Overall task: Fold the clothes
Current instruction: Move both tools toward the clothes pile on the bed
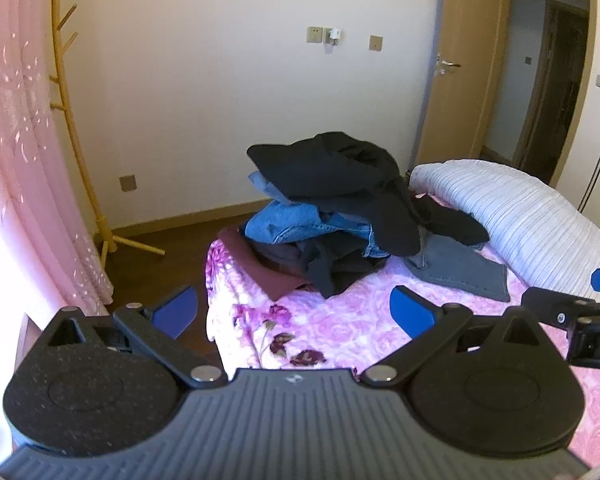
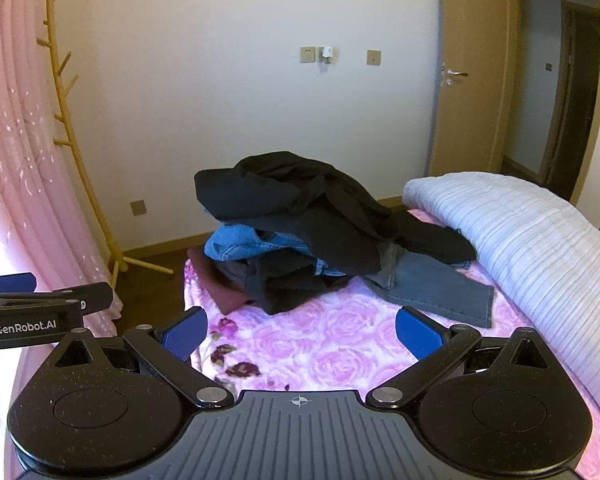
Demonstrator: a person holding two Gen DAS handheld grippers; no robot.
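Note:
A heap of clothes lies at the far corner of the bed: a black garment (image 1: 332, 168) on top, blue jeans (image 1: 296, 224) under it, a maroon piece (image 1: 260, 268) at the bottom and a grey-blue trouser leg (image 1: 460, 268) spread to the right. The heap also shows in the right wrist view (image 2: 300, 208). My left gripper (image 1: 294, 312) is open and empty, well short of the heap. My right gripper (image 2: 302, 334) is open and empty above the pink floral sheet (image 2: 320, 352). Each gripper shows at the edge of the other's view.
A rolled white striped quilt (image 1: 520, 216) lies along the bed's right side. A wooden coat stand (image 1: 76, 128) and a pink curtain (image 1: 16, 160) are at left. Dark floor (image 1: 160, 256) lies beyond the bed's left edge. An open door (image 1: 464, 72) is at right.

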